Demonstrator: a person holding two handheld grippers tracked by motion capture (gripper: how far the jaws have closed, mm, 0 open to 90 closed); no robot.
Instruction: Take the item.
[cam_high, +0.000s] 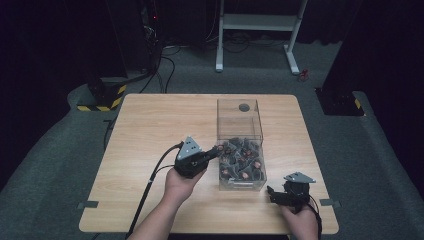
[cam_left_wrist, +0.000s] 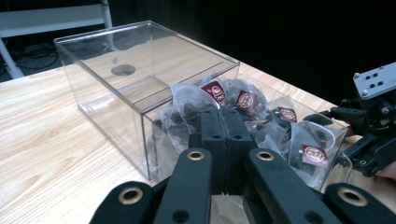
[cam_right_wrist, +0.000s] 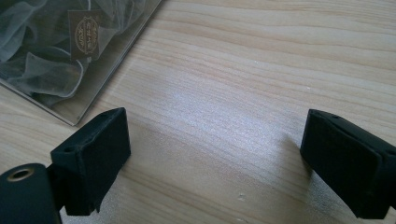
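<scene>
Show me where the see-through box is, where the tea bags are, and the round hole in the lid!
clear box (cam_left_wrist: 109, 109), left gripper view, on its near side wall.
tea bags (cam_high: 239, 156), high view, middle of the pile.
round hole (cam_left_wrist: 123, 70), left gripper view, in the lid's top.

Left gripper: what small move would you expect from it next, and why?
Probably opening its jaws and dipping into the tea bags. The left gripper is shut and empty-looking, poised at the open part of the clear box where its lid is slid back. The right gripper waits open above the table.
</scene>
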